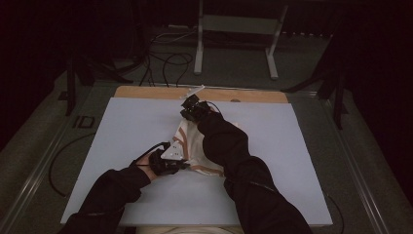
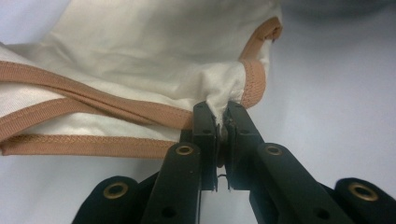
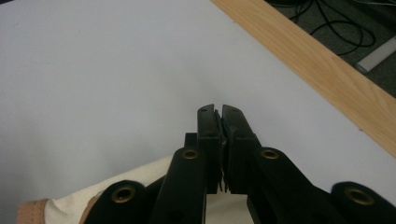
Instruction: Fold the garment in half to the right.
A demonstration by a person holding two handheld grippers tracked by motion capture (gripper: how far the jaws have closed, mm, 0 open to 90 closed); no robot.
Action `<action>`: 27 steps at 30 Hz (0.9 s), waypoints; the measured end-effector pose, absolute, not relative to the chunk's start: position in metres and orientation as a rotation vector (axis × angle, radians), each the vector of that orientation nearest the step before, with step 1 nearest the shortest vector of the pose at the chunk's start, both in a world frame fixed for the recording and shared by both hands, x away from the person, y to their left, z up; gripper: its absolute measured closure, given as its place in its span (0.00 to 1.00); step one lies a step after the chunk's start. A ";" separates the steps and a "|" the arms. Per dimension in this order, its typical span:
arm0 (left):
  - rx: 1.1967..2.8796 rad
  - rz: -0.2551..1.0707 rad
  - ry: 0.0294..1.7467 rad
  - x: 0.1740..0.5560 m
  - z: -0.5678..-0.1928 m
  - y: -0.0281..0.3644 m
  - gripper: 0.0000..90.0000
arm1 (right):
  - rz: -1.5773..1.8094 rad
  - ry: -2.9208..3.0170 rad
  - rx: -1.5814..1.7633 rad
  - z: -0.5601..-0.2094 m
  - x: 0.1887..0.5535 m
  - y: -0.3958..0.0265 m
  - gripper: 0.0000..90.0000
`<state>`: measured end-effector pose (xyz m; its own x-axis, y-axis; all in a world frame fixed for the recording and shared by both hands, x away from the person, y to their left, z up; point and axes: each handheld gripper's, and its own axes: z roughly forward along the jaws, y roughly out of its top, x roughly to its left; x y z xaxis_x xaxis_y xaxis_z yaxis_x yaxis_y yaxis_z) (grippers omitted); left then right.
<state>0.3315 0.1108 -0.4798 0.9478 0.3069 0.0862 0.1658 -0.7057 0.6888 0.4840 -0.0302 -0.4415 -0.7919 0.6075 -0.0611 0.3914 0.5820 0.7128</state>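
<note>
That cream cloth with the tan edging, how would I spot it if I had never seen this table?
Start at the big pale table top with a wooden strip along its far edge. Near its middle, between the person's two dark sleeves, lies the cream cloth. It is the one soft, crumpled thing there, trimmed with a tan band, and the left claw pinches one corner.

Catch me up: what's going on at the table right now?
A person is handling a cream garment with tan trim on the white table. The left gripper is shut on a fold of its fabric near a trimmed edge. The right gripper is shut too, out past the garment's far edge over bare table; whether it holds fabric can't be told.
</note>
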 end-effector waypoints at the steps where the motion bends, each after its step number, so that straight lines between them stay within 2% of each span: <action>1: 2.370 0.254 0.329 0.332 -0.478 0.109 0.95 | 1.031 2.513 0.819 -0.440 0.484 -0.032 0.98; 27: 2.394 0.216 0.252 0.340 -0.461 0.063 0.95 | 1.078 2.436 0.904 -0.426 0.479 -0.098 0.98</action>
